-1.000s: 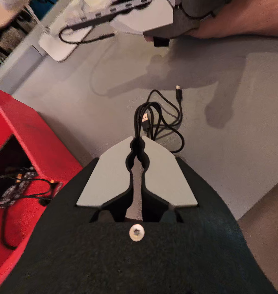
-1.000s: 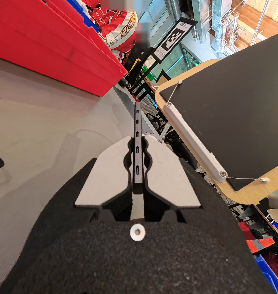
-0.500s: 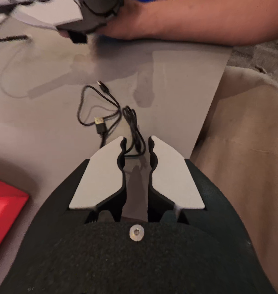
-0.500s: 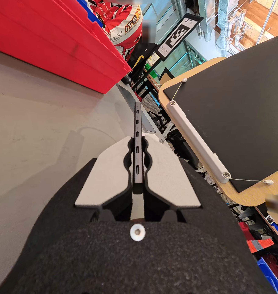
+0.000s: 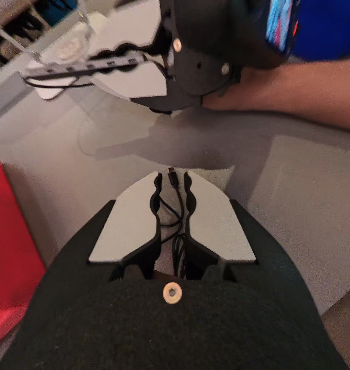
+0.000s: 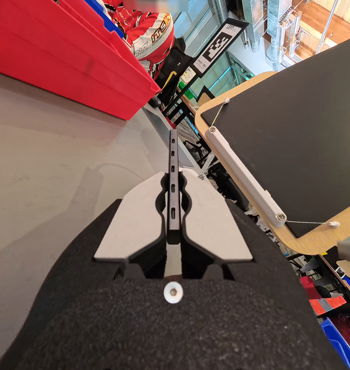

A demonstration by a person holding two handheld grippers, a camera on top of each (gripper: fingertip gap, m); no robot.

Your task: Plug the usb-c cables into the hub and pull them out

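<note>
Grey table point(image 5: 50, 160). Right gripper point(image 6: 173, 180) clamps hub point(image 6: 173, 170). Left gripper point(image 5: 172, 176) open over cable point(image 5: 173, 180): centre plug between fingers, pinch just behind connector, keep straight.

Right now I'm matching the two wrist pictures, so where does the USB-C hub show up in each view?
Left wrist view: the USB-C hub is upper left, blurred, clamped in the far right tongs.
Right wrist view: the hub stands edge-on at centre, ports toward the camera, pinched between the tongs.
Shared landmark: the red bin on the grey table.
</note>
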